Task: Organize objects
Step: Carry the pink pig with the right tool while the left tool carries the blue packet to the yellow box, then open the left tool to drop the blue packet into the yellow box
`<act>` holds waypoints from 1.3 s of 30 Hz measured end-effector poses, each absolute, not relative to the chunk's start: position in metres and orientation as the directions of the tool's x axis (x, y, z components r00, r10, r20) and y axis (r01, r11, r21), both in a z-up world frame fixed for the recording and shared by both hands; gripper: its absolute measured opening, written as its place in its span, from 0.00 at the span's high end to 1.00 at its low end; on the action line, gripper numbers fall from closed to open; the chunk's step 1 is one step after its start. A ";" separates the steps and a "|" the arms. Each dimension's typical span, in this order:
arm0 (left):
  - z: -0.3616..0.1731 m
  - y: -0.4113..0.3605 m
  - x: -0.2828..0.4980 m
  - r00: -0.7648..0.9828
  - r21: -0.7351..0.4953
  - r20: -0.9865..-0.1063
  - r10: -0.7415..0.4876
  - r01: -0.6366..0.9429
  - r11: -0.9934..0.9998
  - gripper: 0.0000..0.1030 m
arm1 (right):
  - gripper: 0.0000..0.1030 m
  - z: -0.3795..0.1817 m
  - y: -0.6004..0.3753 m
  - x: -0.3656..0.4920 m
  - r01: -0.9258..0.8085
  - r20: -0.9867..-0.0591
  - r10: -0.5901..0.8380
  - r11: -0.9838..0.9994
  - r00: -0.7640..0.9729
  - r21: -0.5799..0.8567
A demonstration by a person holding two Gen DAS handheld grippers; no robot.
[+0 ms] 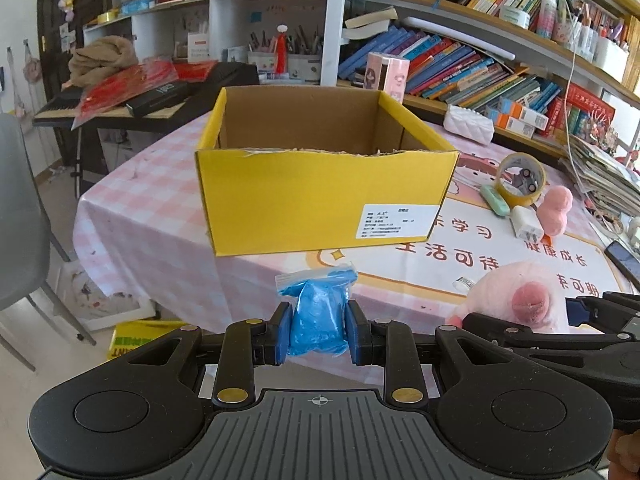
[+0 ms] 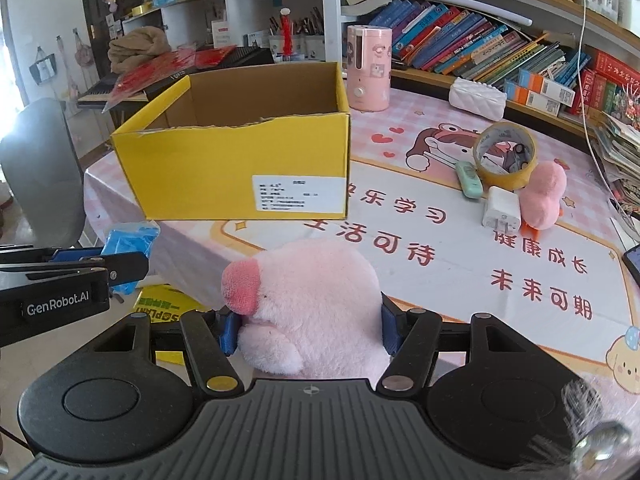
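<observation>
- Blue bag [image 1: 318, 316] sits pinched between the jaws of our left gripper [image 1: 317, 330], low in the centre of the left wrist view, in front of the yellow box [image 1: 320, 184].
- Pink plush pig [image 2: 316, 304] fills the wider gap of our right gripper [image 2: 312, 330], whose jaws press its sides, at the bottom centre of the right wrist view.
- Both loads hang near the table [image 2: 460, 248] edge; its pink cloth carries the open box, a tape roll [image 2: 506, 156], a white charger [image 2: 502, 208] and a small pink plush [image 2: 544, 196] at the right.
- Bookshelves [image 1: 480, 60] line the upper right of both views.
- Only the right wrist view shows the whole pink canister [image 2: 368, 68] behind the box; the left one shows just its top.
</observation>
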State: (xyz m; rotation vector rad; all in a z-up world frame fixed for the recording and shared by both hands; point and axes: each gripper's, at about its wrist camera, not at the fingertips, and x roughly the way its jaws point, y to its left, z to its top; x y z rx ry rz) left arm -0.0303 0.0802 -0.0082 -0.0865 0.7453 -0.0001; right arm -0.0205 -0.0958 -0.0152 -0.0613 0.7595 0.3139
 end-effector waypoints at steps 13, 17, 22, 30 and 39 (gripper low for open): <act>-0.003 0.101 -0.038 0.761 -0.081 -0.648 -0.047 -0.007 0.997 0.75 | 0.41 -0.012 -0.076 -0.032 -0.289 -0.675 0.242 0.956 0.697 0.045; -0.001 0.106 -0.039 0.768 -0.085 -0.639 -0.051 -0.005 0.996 0.75 | 0.41 -0.010 -0.071 -0.033 -0.290 -0.675 0.239 0.956 0.698 0.038; 0.004 0.111 -0.038 0.783 -0.088 -0.619 -0.050 -0.006 0.996 0.75 | 0.41 -0.005 -0.063 -0.033 -0.302 -0.666 0.240 0.953 0.706 0.024; 0.027 0.113 -0.021 0.839 -0.070 -0.542 -0.037 -0.001 0.998 0.75 | 0.41 0.016 -0.058 -0.020 -0.313 -0.591 0.253 0.950 0.766 0.000; 0.046 0.111 0.027 0.876 -0.040 -0.483 -0.003 -0.019 0.999 0.75 | 0.41 0.049 -0.055 0.029 -0.327 -0.471 0.280 0.945 0.837 -0.017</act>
